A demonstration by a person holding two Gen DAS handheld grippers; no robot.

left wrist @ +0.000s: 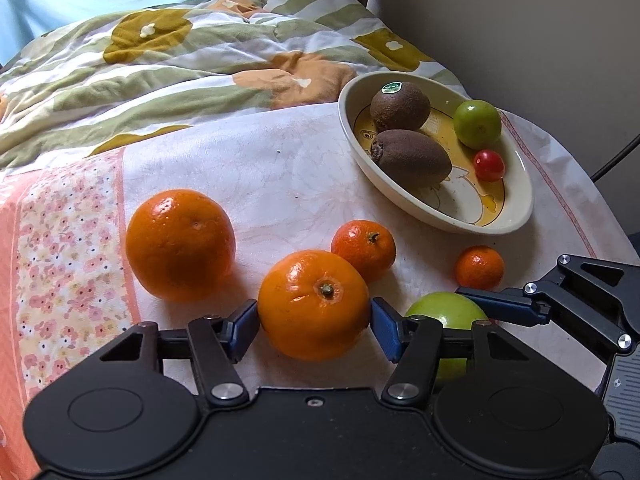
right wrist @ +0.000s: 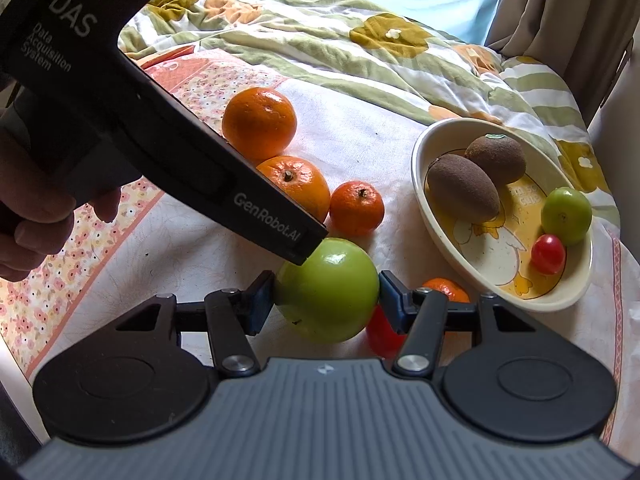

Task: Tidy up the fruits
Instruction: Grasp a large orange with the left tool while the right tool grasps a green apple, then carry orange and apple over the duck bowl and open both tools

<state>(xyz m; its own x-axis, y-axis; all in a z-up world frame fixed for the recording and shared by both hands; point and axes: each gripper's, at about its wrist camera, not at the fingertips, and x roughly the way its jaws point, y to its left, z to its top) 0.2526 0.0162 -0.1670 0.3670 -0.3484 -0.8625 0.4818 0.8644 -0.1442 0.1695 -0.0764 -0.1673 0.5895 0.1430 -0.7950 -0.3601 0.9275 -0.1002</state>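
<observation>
Clamping an orange [left wrist: 313,304] and a green apple [right wrist: 328,290], both grippers leave four citrus outside the half-filled dish [left wrist: 516,184].

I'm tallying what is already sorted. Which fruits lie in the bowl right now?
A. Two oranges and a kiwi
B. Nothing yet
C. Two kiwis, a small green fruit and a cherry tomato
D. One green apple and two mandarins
C: the bowl holds two kiwis, a small green fruit and a cherry tomato; every orange fruit lies outside it on the cloth.
</observation>
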